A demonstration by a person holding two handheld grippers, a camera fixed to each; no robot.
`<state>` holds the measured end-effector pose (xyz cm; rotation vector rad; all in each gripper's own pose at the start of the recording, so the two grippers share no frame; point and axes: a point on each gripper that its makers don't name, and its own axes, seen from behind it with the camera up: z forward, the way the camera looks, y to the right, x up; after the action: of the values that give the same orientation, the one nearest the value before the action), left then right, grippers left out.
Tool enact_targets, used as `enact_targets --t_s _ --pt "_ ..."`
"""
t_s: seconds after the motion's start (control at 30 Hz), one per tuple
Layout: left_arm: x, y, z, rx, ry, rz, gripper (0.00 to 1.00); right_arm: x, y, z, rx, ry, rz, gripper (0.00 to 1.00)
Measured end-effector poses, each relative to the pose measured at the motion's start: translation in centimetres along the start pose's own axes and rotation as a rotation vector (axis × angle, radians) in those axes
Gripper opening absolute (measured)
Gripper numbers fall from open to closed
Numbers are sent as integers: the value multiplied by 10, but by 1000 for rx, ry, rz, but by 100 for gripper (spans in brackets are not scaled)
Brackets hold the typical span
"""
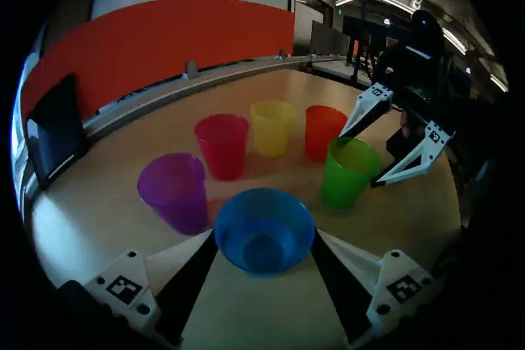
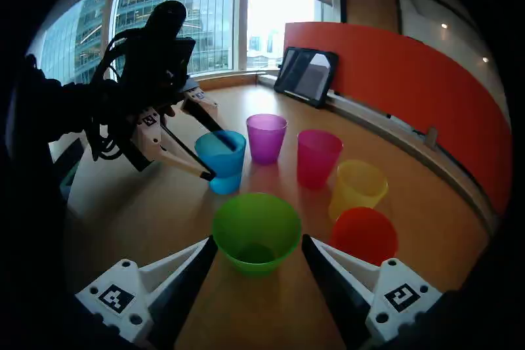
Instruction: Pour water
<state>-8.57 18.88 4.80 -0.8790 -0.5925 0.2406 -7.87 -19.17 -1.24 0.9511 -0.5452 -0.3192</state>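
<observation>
My left gripper (image 1: 262,237) has a finger pressed on each side of a blue cup (image 1: 264,228) standing near the table's front edge. From the right gripper view the same gripper (image 2: 218,153) clasps the blue cup (image 2: 222,159), held by a dark-sleeved hand. My right gripper (image 2: 257,240) closes on a green cup (image 2: 256,232); in the left gripper view it (image 1: 358,159) flanks the green cup (image 1: 348,169). Both cups are upright. I cannot tell whether either holds water.
Purple (image 1: 174,189), pink (image 1: 222,143), yellow (image 1: 272,125) and red (image 1: 323,128) cups stand in an arc on the wooden table (image 1: 394,218), close beside the held cups. A dark tablet (image 1: 56,127) leans at the table's far edge by the orange wall.
</observation>
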Motion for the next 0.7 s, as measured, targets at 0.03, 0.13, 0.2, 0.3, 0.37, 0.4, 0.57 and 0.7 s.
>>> enact_targets --t_s 0.03,0.13,0.2,0.3,0.37,0.4,0.57,0.7 --pt "-1 -1 1 2 -1 1 96 0 0 0 1 0 1 100" --pt "-3 -2 2 7 -3 5 96 0 0 0 2 0 2 100" --pt "-3 -3 2 10 -3 8 95 0 0 1 2 1 2 100" --pt "-2 -3 2 13 2 9 91 1 0 1 2 0 2 100" --pt "-1 -3 3 13 8 7 89 1 0 1 1 0 2 100" --pt "0 -3 3 13 9 6 88 2 0 1 1 1 2 100" --pt "0 -3 2 13 13 -2 85 2 0 2 1 2 4 100" --pt "-1 -3 1 13 13 -5 85 2 0 3 1 2 6 100"
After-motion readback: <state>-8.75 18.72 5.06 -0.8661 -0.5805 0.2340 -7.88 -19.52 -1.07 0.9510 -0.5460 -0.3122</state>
